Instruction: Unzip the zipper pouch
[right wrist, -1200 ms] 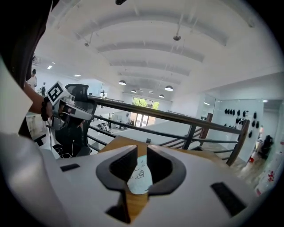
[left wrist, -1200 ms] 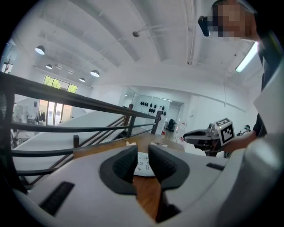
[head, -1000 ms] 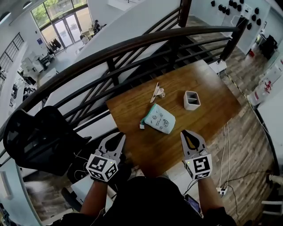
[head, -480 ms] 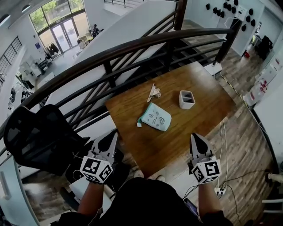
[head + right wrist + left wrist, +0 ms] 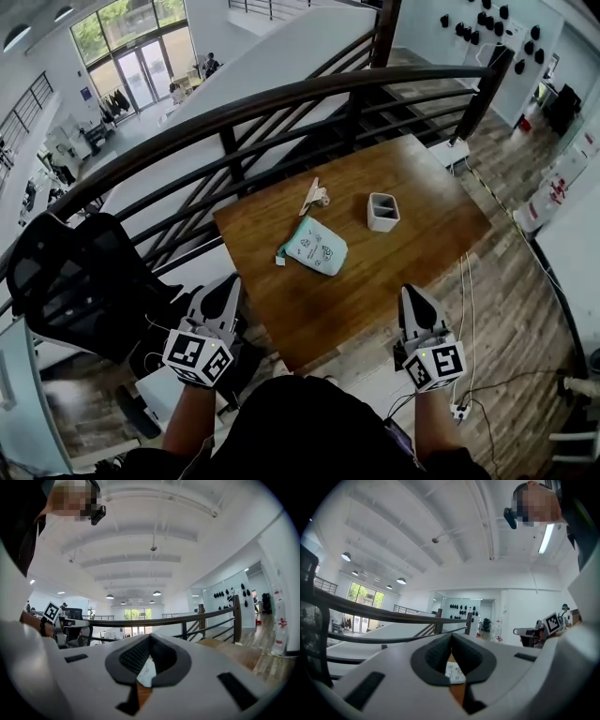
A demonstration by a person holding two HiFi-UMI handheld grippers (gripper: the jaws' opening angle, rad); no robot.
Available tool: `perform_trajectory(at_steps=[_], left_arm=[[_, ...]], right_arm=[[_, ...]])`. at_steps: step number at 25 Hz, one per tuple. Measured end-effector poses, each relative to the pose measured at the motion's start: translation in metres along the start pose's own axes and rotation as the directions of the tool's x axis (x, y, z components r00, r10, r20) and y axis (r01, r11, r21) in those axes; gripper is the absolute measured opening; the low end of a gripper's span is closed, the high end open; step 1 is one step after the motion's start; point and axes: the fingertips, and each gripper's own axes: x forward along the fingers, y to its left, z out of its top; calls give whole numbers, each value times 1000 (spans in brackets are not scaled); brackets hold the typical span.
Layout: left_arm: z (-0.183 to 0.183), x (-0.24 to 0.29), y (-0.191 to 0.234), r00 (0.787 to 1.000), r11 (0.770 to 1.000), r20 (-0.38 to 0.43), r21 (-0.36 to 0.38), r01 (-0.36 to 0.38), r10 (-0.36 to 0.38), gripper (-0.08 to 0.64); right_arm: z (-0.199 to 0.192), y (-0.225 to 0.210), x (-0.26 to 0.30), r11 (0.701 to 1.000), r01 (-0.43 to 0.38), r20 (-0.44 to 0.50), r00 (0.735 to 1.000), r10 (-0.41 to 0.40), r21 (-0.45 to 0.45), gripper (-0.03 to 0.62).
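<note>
**Both claws closed and empty; pouch untouched**

Left claw [image 5: 228, 284]: jaws together, nothing between them. A second ago they stood visibly apart. Right claw [image 5: 406, 292]: the same finding, its jaws now meet at the tips. Over that second both claws have also drawn back toward the person and hang off the near edge of the table [image 5: 422, 244], well apart from the work.

The pouch [image 5: 315, 247] lies flat near the middle of the table and neither claw touches it. In my judgement the unzipping has not begun. Closed jaws held back from the table suggest a starting stance, and they would need to open again before any grip.

Limits of inspection: each gripper view shows the pouch only as a pale sliver through the notch behind the jaw tips. The zipper line and its pull are too small to make out from the head view, so I cannot confirm whether it is shut. A small white box [image 5: 382, 212] and a pale object [image 5: 314, 194] by the far edge stand apart from the pouch. I cannot identify the pale object.
</note>
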Motion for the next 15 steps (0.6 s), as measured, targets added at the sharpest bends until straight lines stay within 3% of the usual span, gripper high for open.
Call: perform_trajectory(at_steps=[15], left_arm=[[-15, 3, -28, 1000, 999, -15, -33, 4, -5, 15]], right_arm=[[-7, -11, -13, 1000, -31, 3, 1000, 31, 4, -8]])
